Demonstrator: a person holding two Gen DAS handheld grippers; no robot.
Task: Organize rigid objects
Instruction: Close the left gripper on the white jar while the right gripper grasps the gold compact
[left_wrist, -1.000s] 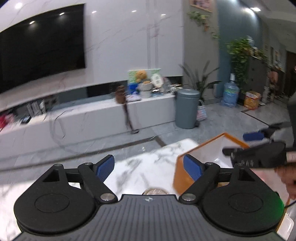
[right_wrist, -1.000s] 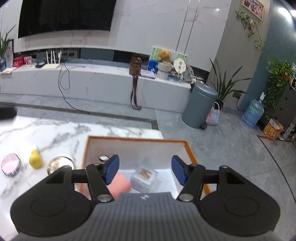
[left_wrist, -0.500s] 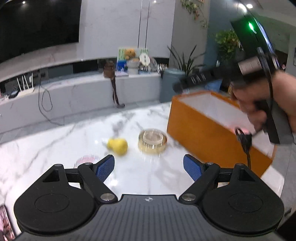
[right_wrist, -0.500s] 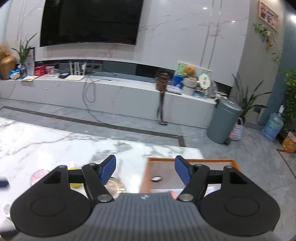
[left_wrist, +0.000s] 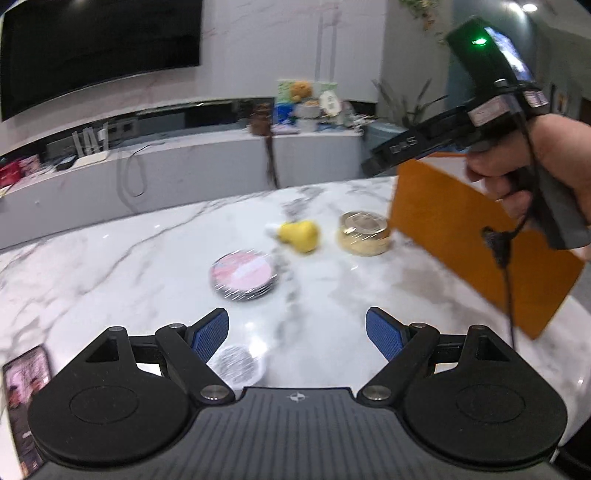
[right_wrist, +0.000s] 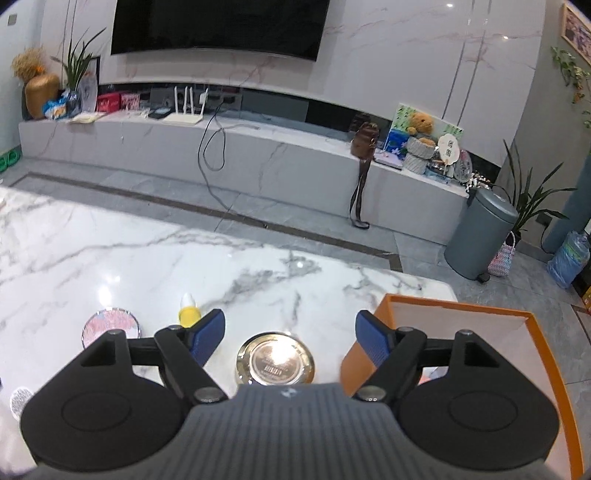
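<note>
The right gripper hangs over the gold tin, jaws spread wide and holding nothing; the tin sits low in the middle of the right wrist view, just left of the orange box. The risk I see is a clash with that box — the right-hand pad is already close to its near wall, so a straight drop could catch the rim and shove the box or skate the tin across the slick marble table. The left gripper is also wide open and empty, low in its frame; it hovers above a small silver disc.

The tin is round, squat and shiny, with a stamped lid that throws back the light. It looks hard and slippery to pinch. Left of it lie a yellow pear-shaped toy and a pink round compact, both blurred in the left wrist view.
</note>
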